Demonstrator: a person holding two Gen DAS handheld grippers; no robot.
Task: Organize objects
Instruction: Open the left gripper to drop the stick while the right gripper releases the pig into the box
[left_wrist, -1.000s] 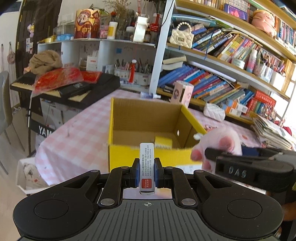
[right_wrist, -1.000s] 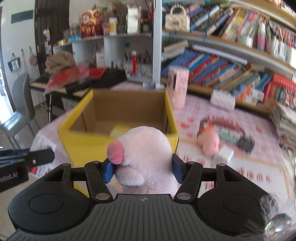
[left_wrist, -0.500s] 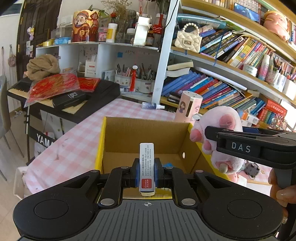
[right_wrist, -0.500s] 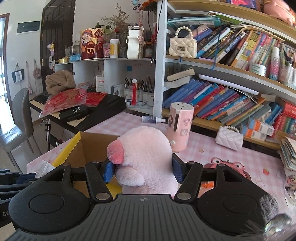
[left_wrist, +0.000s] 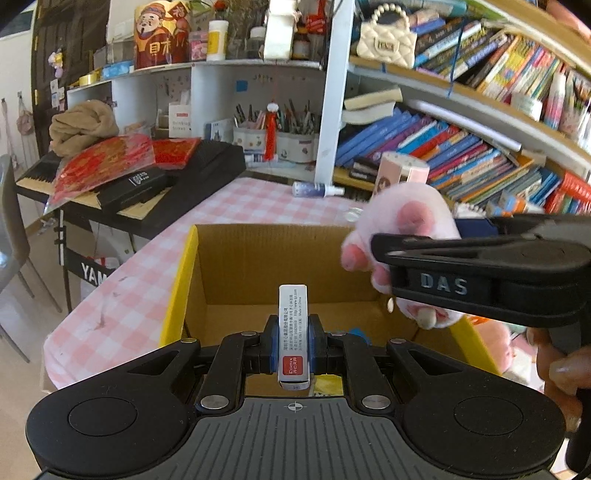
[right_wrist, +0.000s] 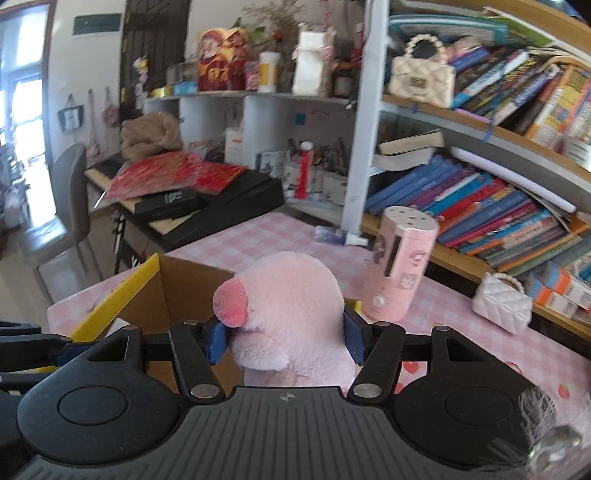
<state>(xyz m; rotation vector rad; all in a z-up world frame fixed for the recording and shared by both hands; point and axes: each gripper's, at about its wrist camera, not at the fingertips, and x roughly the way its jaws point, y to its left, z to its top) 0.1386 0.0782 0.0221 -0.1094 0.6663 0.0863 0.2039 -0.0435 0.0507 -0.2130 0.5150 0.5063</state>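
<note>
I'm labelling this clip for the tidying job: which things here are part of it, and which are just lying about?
In the job:
left gripper, shut on the white stapler box
right gripper, shut on the pink plush toy
yellow cardboard box, open beneath both

Lying about:
pink canister
white quilted purse
spray bottle
keyboard
books

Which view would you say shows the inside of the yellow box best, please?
The left wrist view: it looks down into the box, showing its brown inner walls and floor. The right wrist view shows only a corner; the plush hides the rest.
</note>
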